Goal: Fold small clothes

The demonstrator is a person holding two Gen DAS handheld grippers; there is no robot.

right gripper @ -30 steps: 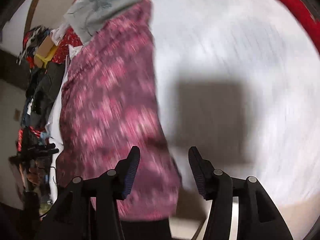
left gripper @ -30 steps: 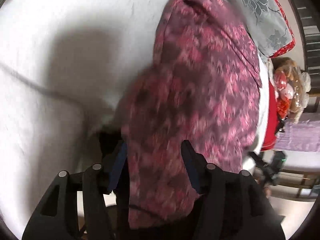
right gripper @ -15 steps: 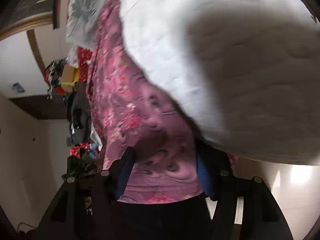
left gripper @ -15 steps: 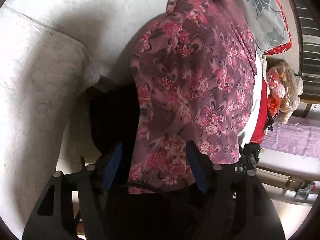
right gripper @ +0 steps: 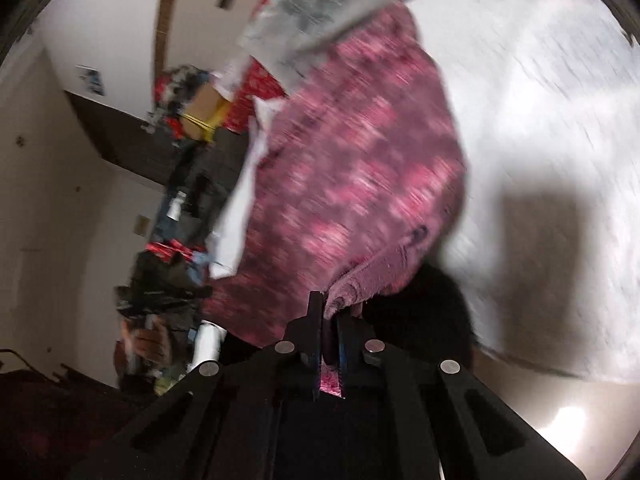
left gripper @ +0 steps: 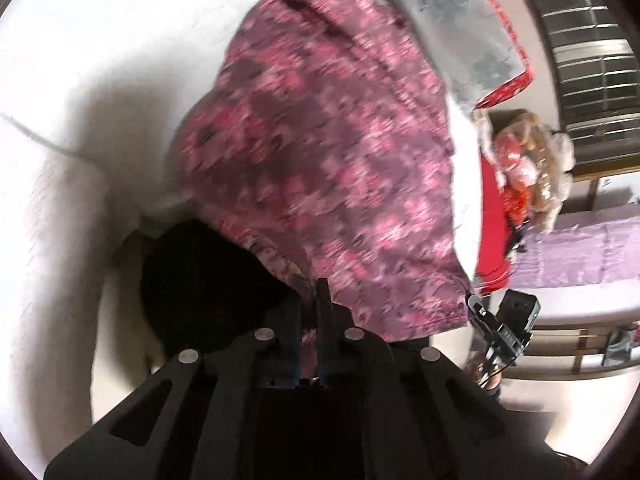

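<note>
Starting with the left wrist view: the left gripper [left gripper: 310, 312] is seen closed on the near hem of the garment [left gripper: 332, 152], a pink-and-maroon floral piece lying lengthwise on the white bed [left gripper: 80, 80]. A grey floral cloth [left gripper: 460, 32] is noted beyond its far end, with clutter past the bed edge. The picture is blurred.

Right wrist view: the right gripper [right gripper: 329, 312] is seen clamped on a thick, rolled edge of the same garment [right gripper: 360, 168], at the near end. That end appears raised off the bed [right gripper: 540, 100], though blur limits certainty.

Progress is judged early: both near corners are secured, but no finished fold is visible. The fold and flattening are still to be done.
</note>
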